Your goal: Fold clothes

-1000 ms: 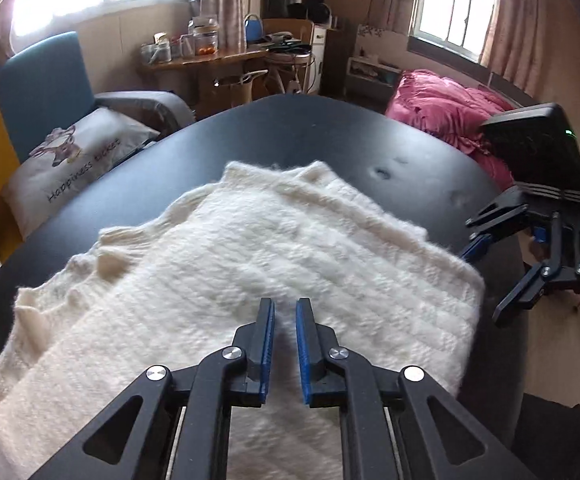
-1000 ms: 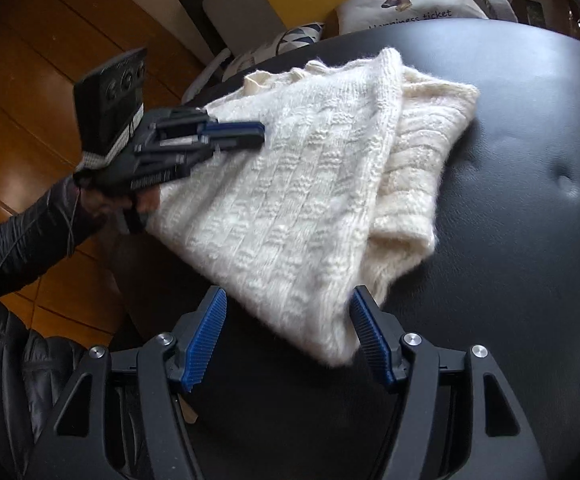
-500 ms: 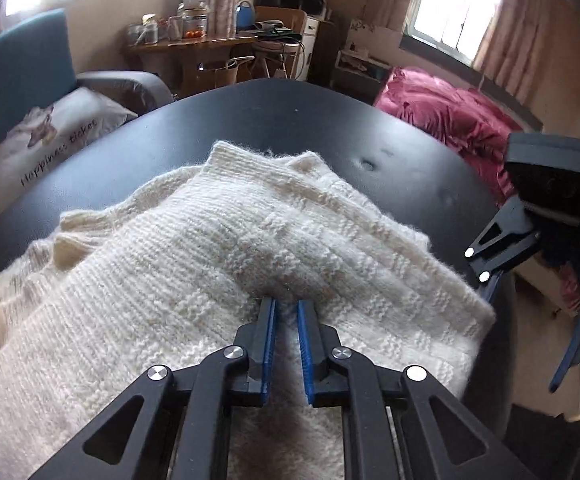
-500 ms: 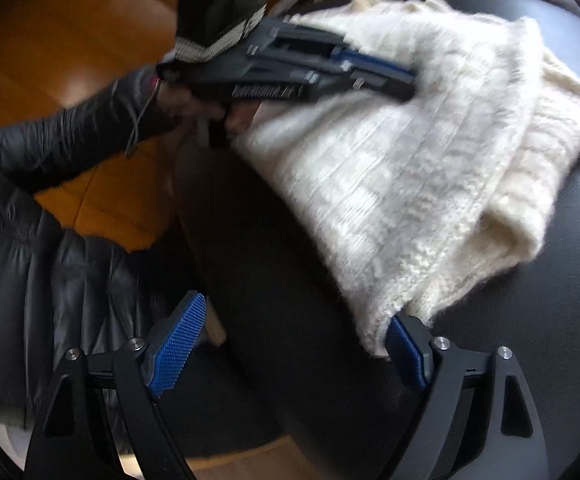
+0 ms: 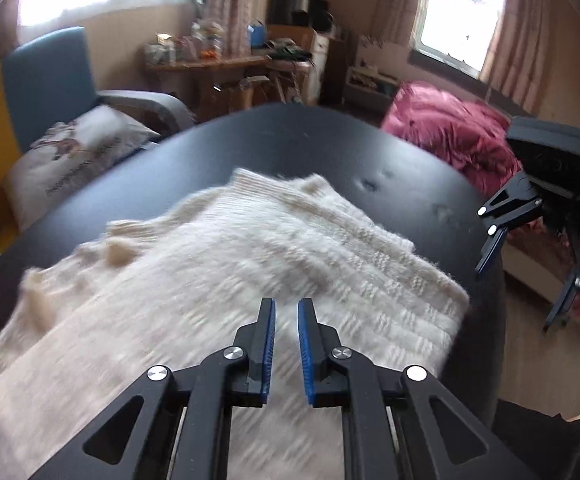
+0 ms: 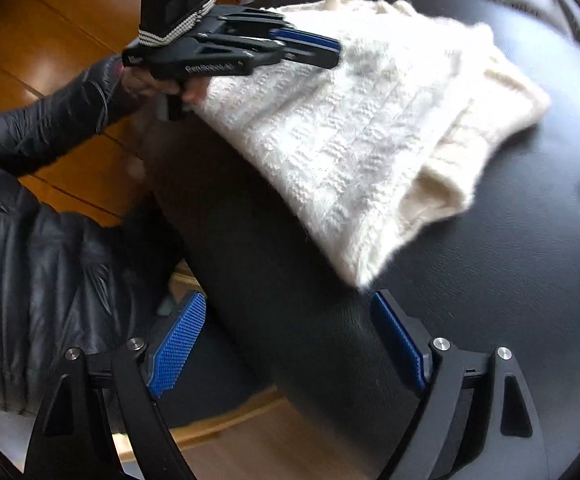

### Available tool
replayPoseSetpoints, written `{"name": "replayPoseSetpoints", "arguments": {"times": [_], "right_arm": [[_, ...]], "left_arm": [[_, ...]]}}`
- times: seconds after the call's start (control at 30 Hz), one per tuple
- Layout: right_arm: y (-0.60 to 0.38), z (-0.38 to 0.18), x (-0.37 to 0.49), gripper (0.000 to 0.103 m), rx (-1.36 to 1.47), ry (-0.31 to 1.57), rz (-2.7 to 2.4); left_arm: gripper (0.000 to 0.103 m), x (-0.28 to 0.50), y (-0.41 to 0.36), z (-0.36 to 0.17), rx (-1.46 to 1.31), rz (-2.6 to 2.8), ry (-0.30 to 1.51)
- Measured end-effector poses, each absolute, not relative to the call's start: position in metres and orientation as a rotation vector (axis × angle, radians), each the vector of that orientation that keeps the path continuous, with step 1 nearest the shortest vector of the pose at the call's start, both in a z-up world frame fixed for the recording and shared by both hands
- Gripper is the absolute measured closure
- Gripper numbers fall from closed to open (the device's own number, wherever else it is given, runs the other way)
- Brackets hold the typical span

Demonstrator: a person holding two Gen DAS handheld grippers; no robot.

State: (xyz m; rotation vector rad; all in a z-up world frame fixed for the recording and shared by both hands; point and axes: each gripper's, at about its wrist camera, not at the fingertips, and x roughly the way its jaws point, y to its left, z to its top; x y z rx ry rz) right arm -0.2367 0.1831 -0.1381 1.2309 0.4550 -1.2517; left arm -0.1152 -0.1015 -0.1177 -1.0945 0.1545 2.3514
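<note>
A cream knitted sweater (image 5: pixel 218 280) lies folded on the round black table (image 5: pixel 297 144). My left gripper (image 5: pixel 286 304) hovers over the sweater's near part, its jaws nearly closed with a narrow gap and nothing between them. In the right wrist view the sweater (image 6: pixel 361 136) lies ahead, with the left gripper (image 6: pixel 329 50) above its far left edge. My right gripper (image 6: pixel 290 308) is wide open and empty at the table's near edge, just short of the sweater's closest corner. It also shows in the left wrist view (image 5: pixel 517 292), off the table's right rim.
A blue armchair with a printed cushion (image 5: pixel 74 152) stands left of the table. A magenta quilt (image 5: pixel 449 132) lies at the back right. A cluttered wooden desk (image 5: pixel 226 60) stands behind. The person's black padded sleeve (image 6: pixel 42 264) is at the left over the wooden floor (image 6: pixel 50 20).
My left gripper has lifted and drawn back a little over the sweater. My right gripper has backed away from the sweater's corner toward the table's edge, still wide open.
</note>
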Motion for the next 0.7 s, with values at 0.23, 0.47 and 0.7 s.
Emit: {"name": "replayPoseSetpoints", "arguments": {"times": [0.23,0.47,0.7], "right_arm": [[0.103,-0.08,-0.227,0.012,0.961,0.353,-1.396],[0.024,-0.154,-0.233,0.012,1.128,0.403,-1.534],[0.012,-0.181,-0.206,0.0,0.996,0.609,-1.651]], "left_arm": [[0.088,-0.068,-0.218,-0.1,-1.153,2.574,-0.066],[0.084,-0.026,-0.314,-0.107,-1.271,2.715,-0.005],[0.082,-0.082,-0.318,-0.099,-1.164,2.676,0.23]]}}
